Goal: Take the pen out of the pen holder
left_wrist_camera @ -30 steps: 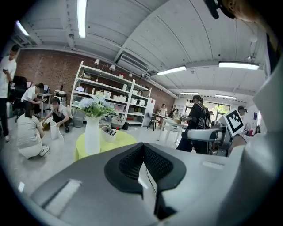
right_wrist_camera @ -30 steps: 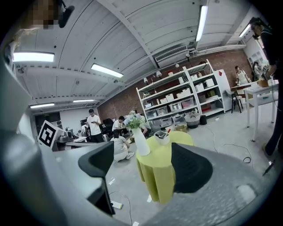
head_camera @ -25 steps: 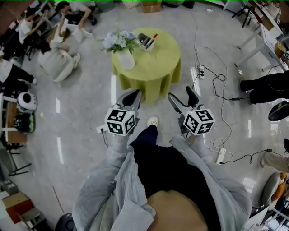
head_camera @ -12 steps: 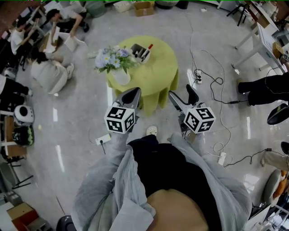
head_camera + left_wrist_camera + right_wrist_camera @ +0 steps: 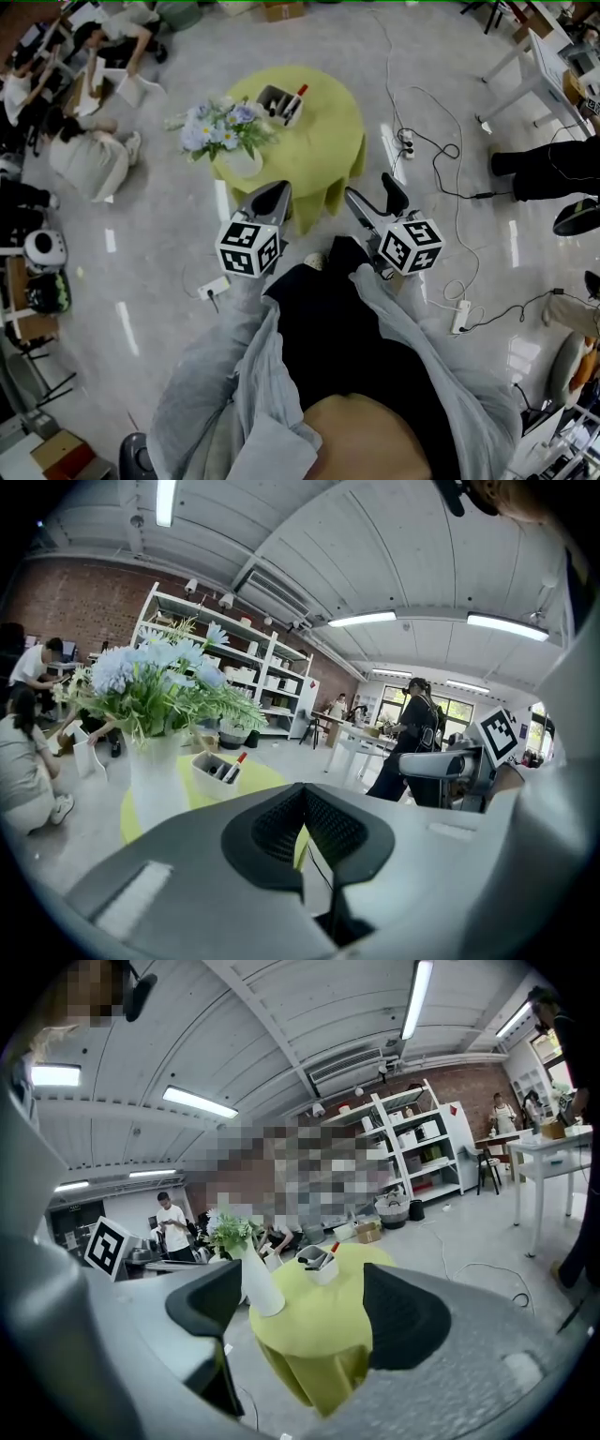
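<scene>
A round surface draped in yellow-green cloth [image 5: 323, 150] stands on a glossy grey floor [image 5: 159, 281] in a brick-walled room with white shelving [image 5: 239, 658]. The red-capped pen [image 5: 300, 91] leans inside a white rectangular pen holder [image 5: 269, 95] on it, near a white vase of flowers [image 5: 225, 141] — well apart from both tools: the left tool [image 5: 272, 195] is pressed together, the right tool [image 5: 372, 194] spread and empty.
</scene>
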Action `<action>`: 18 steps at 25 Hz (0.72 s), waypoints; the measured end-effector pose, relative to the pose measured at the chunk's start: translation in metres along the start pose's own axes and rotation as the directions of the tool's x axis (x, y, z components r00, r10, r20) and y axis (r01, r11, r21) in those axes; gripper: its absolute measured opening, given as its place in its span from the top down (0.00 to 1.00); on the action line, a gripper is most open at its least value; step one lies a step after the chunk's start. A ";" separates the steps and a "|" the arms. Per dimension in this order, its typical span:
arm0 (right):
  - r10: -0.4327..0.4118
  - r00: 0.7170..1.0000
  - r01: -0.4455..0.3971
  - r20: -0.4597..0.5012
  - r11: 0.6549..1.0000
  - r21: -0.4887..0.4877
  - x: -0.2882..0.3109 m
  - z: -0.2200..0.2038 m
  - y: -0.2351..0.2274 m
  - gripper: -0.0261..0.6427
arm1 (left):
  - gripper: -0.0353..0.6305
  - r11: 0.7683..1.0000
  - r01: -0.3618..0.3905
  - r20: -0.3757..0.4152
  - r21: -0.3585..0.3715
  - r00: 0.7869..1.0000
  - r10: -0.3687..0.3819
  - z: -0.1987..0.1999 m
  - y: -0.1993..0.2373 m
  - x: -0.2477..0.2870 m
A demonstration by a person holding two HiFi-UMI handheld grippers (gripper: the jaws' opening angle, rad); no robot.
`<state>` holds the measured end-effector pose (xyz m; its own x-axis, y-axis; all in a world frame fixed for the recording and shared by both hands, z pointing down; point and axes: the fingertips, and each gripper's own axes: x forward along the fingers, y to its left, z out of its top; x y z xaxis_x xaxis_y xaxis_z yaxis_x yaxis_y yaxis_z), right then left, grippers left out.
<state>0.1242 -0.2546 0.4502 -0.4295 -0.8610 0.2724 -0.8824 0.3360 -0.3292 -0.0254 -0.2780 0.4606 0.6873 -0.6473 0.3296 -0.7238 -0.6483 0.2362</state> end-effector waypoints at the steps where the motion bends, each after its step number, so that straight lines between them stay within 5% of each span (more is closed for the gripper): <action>1: -0.003 1.000 0.003 -0.009 1.000 0.004 0.000 -0.002 -0.001 0.36 | 0.92 1.000 0.001 -0.005 -0.006 1.000 -0.001 -0.001 0.000 0.000; 10: 0.051 0.997 -0.051 -0.061 0.999 -0.009 0.030 0.000 -0.009 0.36 | 0.92 0.998 -0.037 -0.003 -0.055 0.999 0.037 -0.006 0.012 0.014; 18: 0.151 0.975 -0.171 -0.162 0.978 -0.116 0.088 0.014 -0.014 0.36 | 0.92 0.982 -0.143 -0.004 -0.123 0.990 0.144 0.001 0.034 0.028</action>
<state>0.1017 -0.3405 0.4660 -0.5832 -0.7271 0.3623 -0.8123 0.5200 -0.2640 -0.0303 -0.3186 0.4765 0.5759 -0.7320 0.3640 -0.8166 -0.4946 0.2974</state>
